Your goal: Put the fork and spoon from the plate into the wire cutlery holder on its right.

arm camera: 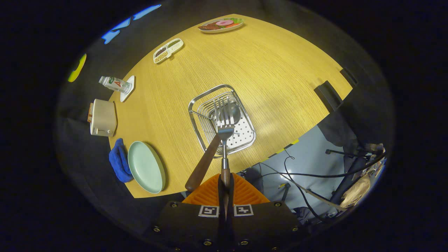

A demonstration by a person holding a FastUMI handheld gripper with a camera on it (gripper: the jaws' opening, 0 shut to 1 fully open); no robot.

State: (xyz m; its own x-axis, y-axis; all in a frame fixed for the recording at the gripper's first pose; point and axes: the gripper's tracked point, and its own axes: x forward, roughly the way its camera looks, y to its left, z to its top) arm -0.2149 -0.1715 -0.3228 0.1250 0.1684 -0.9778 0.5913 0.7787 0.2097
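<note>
Fork, silver metal with a brown wooden handle (225, 129), is pinched between the gripper's fingers (225, 182), which are closed hard on the handle end with almost no gap left. Its long axis runs straight ahead from the fingers, tines pointing away and down, hanging over the silver wire cutlery holder (221, 119). Tines look to be above or just inside the holder's mouth; cannot tell if they touch the wires.

Spoon, steel bowl with a dark brown wooden handle (206, 159), is already in the holder: bowl down inside, handle leaning out over the near rim toward the fingers, just left of the fork's shaft. The two handles are close, maybe touching near the fork's neck.

Judgement: spoon done, fork is the last item. The coming move is a straight lowering along the fork's own axis, then release. Risk: tines catching the wires or knocking the spoon.

Pale green oval plate (146, 167) sits empty at the near left edge of the yellow wooden tabletop (273, 70), well apart from the holder, blue cloth (119, 161) touching its far side.
</note>
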